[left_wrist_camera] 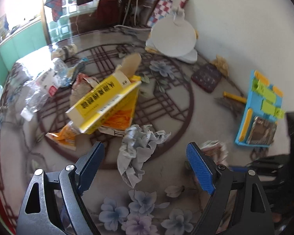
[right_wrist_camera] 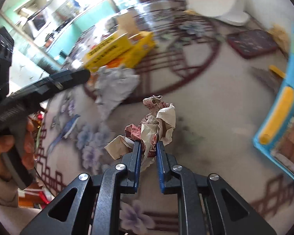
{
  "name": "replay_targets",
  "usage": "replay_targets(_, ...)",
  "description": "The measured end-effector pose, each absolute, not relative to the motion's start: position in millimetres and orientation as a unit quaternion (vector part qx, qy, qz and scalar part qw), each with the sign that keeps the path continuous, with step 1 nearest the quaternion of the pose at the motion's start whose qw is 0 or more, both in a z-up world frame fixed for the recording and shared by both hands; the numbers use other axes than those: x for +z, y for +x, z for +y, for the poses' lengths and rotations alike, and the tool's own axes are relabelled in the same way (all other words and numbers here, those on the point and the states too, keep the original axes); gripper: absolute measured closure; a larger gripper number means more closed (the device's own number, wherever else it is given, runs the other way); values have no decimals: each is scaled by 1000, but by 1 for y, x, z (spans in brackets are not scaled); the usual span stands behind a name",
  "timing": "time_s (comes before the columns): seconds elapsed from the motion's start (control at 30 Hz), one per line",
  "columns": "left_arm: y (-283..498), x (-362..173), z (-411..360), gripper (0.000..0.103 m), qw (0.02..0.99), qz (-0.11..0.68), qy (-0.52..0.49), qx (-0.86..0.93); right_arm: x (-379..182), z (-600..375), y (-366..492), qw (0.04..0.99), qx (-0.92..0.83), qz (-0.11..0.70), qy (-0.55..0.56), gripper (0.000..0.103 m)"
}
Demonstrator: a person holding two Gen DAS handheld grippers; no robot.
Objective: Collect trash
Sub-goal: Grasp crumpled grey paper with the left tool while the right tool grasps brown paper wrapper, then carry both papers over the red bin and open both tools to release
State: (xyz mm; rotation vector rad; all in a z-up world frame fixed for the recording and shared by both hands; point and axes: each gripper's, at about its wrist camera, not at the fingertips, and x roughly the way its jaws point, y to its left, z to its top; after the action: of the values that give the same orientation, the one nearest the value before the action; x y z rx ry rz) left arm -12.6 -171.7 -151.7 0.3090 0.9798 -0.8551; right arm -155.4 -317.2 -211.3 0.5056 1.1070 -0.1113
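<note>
Pinched between the two blue pads of the right gripper [right_wrist_camera: 148, 148] is a crumpled wrapper [right_wrist_camera: 153, 125], cream with red print; its long axis runs straight up and away from the pads, its twisted tip pointing toward the far side of the table [right_wrist_camera: 215, 105]. The pads are nearly closed on its lower end. Left of this wrapper lies a grey paper wad [right_wrist_camera: 115, 86], and beyond the wad a yellow box [right_wrist_camera: 117, 51].

From the left wrist view, the left gripper [left_wrist_camera: 146, 152] stands wide apart with nothing between its pads, hovering just short of the paper wad [left_wrist_camera: 139, 146]. That wad is longer than wide, its long axis running away from the camera, narrow end nearest. Behind the wad the yellow box [left_wrist_camera: 105, 101] leans tilted, its long axis slanting from lower left to upper right, open flap at the upper end. Left of the box lies a crushed clear bottle [left_wrist_camera: 41, 90]; right of the wad, against the wall, a blue tray [left_wrist_camera: 262, 109]
</note>
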Motion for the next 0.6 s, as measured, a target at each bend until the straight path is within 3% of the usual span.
replay_targets(0.03,-11,-161,-178,18,780,460,154,-395,-210,-321,-158,820,-57,518,239,91)
replay_targets(0.13,-7,-178,-187,44,771,479,158,-390,-207,-325,-160,822,-69,514,236,91)
replay_targets(0.2,-8,-178,-189,52,784,462,168,-380,-203,-325,-160,824,-73,511,233,91)
replay_targets(0.23,-7,-177,-190,64,783,462,169,-382,-203,-323,-160,825,-73,509,233,91)
replay_targets(0.33,-1,-176,-188,87,789,460,167,-372,-202,-320,-153,827,-73,505,235,90)
replay_targets(0.4,2,-174,-184,88,790,463,154,-371,-201,-317,-150,829,-74,503,233,90)
replay_targets(0.47,2,-170,-179,101,795,457,153,-368,-199,-313,-148,832,-75,500,228,90)
replay_targets(0.6,-3,-162,-168,101,800,447,152,-369,-195,-309,-143,837,-79,494,222,90)
